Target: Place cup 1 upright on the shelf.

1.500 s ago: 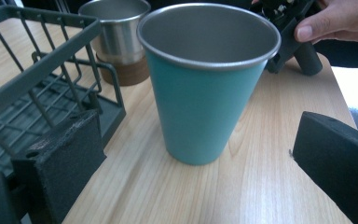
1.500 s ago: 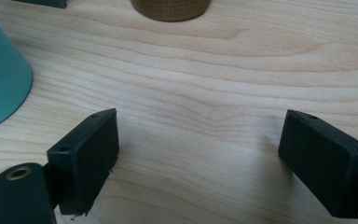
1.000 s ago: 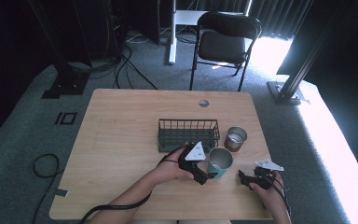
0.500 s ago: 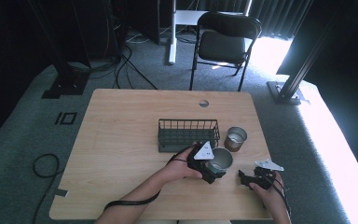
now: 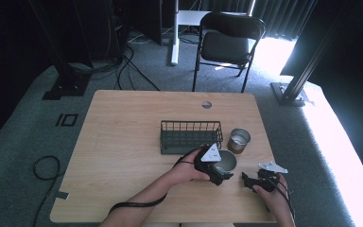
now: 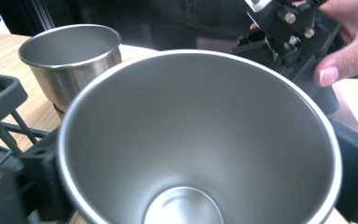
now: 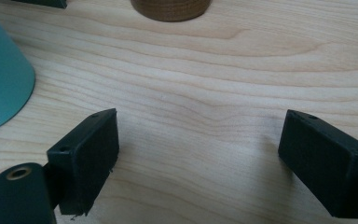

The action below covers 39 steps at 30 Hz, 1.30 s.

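**Steel cup clamped in my left gripper**

Steel cup (image 6: 200, 140) sits between my left gripper's (image 5: 216, 166) jaws, which hold it at both sides; its outer wall and base are hidden behind its rim. At 10 o'clock stands a second steel cup (image 6: 70, 60), the wire basket (image 6: 0, 100) cut off beside it. My right gripper (image 7: 200, 158) rests spread wide over bare table (image 7: 205, 79), holding nothing.
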{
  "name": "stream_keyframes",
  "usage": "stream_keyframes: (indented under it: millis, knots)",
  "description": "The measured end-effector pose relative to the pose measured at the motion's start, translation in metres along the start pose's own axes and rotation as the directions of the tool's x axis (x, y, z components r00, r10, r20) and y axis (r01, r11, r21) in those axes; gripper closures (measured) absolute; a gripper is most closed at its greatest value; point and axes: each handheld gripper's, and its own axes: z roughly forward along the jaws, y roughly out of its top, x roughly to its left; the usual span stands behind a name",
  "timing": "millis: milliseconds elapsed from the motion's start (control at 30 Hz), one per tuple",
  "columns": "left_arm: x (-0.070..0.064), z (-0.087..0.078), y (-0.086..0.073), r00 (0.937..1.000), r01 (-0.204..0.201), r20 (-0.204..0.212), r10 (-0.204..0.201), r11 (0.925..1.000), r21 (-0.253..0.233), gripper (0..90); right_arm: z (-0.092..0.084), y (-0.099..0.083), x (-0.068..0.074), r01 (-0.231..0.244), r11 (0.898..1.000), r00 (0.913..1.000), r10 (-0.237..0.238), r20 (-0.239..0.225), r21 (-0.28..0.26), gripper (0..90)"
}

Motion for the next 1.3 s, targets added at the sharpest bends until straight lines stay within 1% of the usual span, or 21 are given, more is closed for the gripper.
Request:
stream_keyframes:
  millis: [33,67,100,167,233,367,467,567,733,800,900,933,1067,1133,1200,1300]
  knots:
    - [0.0,0.0,0.001,1.0,0.005,-0.008,-0.005,1.0,-0.006,6.8,0.0,0.0,0.0,0.0,1.0,1.0,0.0,0.0,0.0,11.7]
    - [0.001,-0.001,0.001,0.9998,0.008,-0.02,-0.008,0.9999,-0.011,8.8,0.0,0.0,0.0,0.0,1.0,1.0,0.0,0.0,0.0,11.7]
    - [0.001,0.0,0.001,0.9998,0.004,-0.021,-0.004,1.0,-0.009,9.2,0.0,0.0,0.0,0.0,1.0,1.0,0.0,0.0,0.0,11.7]
    - [0.001,0.0,0.002,0.9998,0.009,-0.016,-0.009,0.9999,-0.009,10.8,0.0,0.0,0.0,0.0,1.0,1.0,0.0,0.0,0.0,11.7]
    - [0.0,-0.001,0.002,0.9999,0.001,-0.013,-0.001,1.0,-0.003,11.0,0.0,0.0,0.0,0.0,1.0,1.0,0.0,0.0,0.0,11.7]
    - [-0.002,-0.005,0.006,0.9999,0.001,-0.012,-0.001,0.9997,-0.025,11.2,0.0,0.0,0.0,0.001,1.0,1.0,-0.001,0.0,-0.001,11.7]
    - [-0.002,-0.01,0.01,1.0,0.007,-0.003,-0.007,0.9992,-0.038,11.3,0.0,0.0,0.0,0.0,1.0,1.0,0.0,0.0,0.0,11.8]
    - [-0.002,-0.015,0.013,1.0,-0.001,-0.004,0.001,0.9991,-0.043,11.3,0.0,0.0,0.0,0.0,1.0,1.0,0.0,0.0,0.0,11.7]
    - [-0.001,-0.024,0.02,1.0,0.002,-0.007,-0.002,0.9981,-0.062,11.4,0.0,0.0,0.0,0.0,1.0,1.0,0.0,0.0,0.0,11.7]
    - [0.0,-0.028,0.024,0.9999,0.011,-0.012,-0.012,0.9969,-0.078,11.4,0.0,0.0,0.0,0.001,1.0,1.0,-0.001,0.0,0.0,11.7]
    - [0.002,-0.034,0.029,0.9999,0.01,-0.01,-0.011,0.9959,-0.09,11.3,0.0,0.0,0.0,0.001,1.0,1.0,-0.001,0.0,-0.001,11.7]
    - [0.003,-0.038,0.032,0.9998,0.009,-0.015,-0.01,0.9951,-0.098,11.4,0.0,0.0,0.0,0.001,1.0,1.0,-0.001,0.0,0.0,11.7]
    - [0.006,-0.045,0.036,0.9996,0.004,-0.026,-0.007,0.9941,-0.108,11.3,0.0,0.0,0.0,0.0,1.0,1.0,0.0,0.0,0.0,11.7]
    - [0.007,-0.049,0.039,0.9994,0.015,-0.03,-0.019,0.9921,-0.124,11.4,0.0,0.0,0.0,0.0,1.0,1.0,0.0,0.0,0.0,11.7]
    - [0.009,-0.053,0.041,0.9991,0.01,-0.039,-0.015,0.9921,-0.125,11.4,0.0,0.0,0.0,0.001,1.0,1.0,-0.001,0.0,0.0,11.7]
    - [0.012,-0.057,0.043,0.9987,0.015,-0.046,-0.022,0.9907,-0.136,11.4,0.0,0.0,0.0,0.0,1.0,1.0,0.0,0.0,-0.001,11.7]
